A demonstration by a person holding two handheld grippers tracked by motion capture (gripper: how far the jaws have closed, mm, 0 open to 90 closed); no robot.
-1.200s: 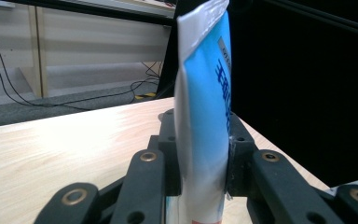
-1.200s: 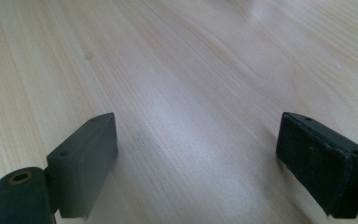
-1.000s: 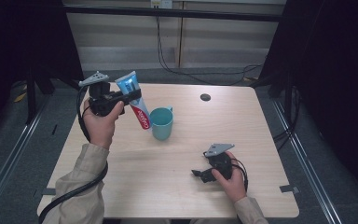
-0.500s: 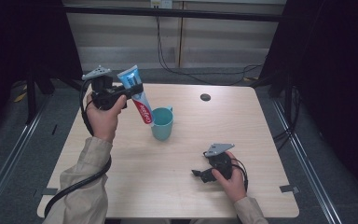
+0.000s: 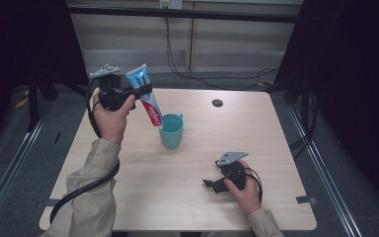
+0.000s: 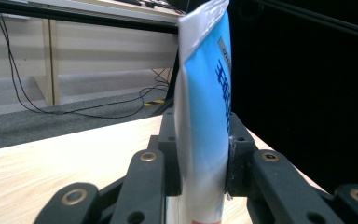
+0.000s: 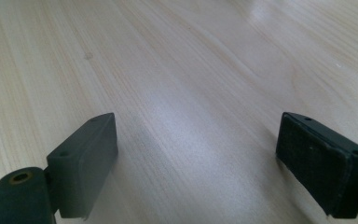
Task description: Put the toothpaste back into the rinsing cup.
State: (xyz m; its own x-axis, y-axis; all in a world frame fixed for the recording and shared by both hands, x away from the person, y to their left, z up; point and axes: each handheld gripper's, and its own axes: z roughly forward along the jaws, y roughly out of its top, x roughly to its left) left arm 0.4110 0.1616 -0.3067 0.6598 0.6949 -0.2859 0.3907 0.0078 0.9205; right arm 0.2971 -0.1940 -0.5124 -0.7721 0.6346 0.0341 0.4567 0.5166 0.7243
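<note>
The left gripper (image 5: 137, 94) clamps the toothpaste tube (image 5: 148, 101) tilted, cap end just over the teal cup (image 5: 171, 132); lowering it in seems next, while the right gripper (image 5: 212, 183), jaws apart, rests nearer the person than the cup

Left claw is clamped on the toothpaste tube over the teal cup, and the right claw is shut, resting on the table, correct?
Not quite: the right claw is open, its jaws wide apart over bare table in the right gripper view. The left claw does clamp the toothpaste tube above the teal cup.
</note>
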